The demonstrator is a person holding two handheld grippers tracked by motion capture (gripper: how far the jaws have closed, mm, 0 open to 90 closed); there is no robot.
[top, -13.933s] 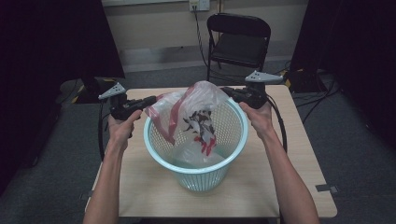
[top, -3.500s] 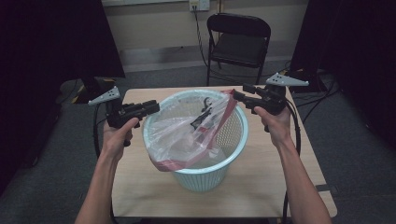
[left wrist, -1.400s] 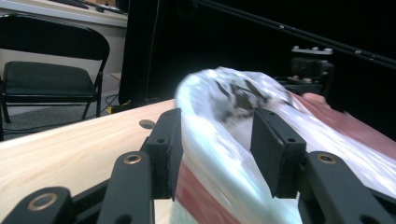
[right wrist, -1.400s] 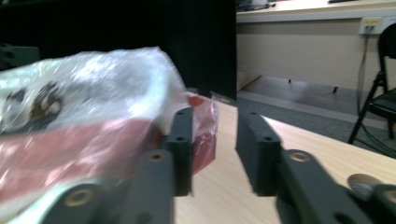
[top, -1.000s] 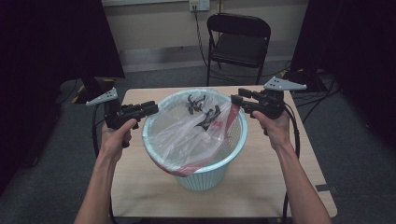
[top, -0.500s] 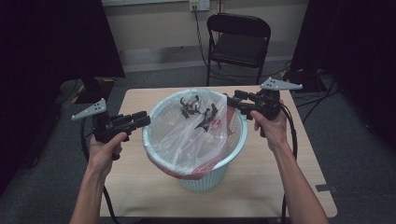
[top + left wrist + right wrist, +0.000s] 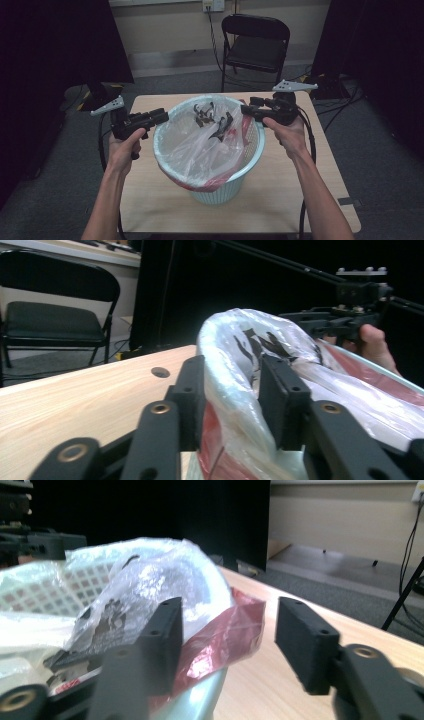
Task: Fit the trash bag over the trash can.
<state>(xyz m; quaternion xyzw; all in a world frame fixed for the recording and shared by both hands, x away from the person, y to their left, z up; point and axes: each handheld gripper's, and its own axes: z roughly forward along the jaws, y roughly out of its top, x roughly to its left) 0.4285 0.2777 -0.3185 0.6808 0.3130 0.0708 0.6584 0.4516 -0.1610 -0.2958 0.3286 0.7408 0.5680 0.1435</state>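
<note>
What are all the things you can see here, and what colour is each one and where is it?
Basket: one, pale blue-green plastic mesh, middle of the table.
Plastic bag: one, clear with red edge and black print, lining the basket, folded over its rim.
Table: one, light wood, under the basket.
Folding chair: one, black, behind the table by the wall.
Wall socket: one, pale, on the wall above the chair.
Cables: several, black, on the floor at the right.
Left gripper: one, black, at the basket's left rim, jaws either side of the bag-covered rim.
Right gripper: one, black, at the right rim, jaws apart by the bag's red edge.
Forearms: two, coming in from the bottom.
</note>
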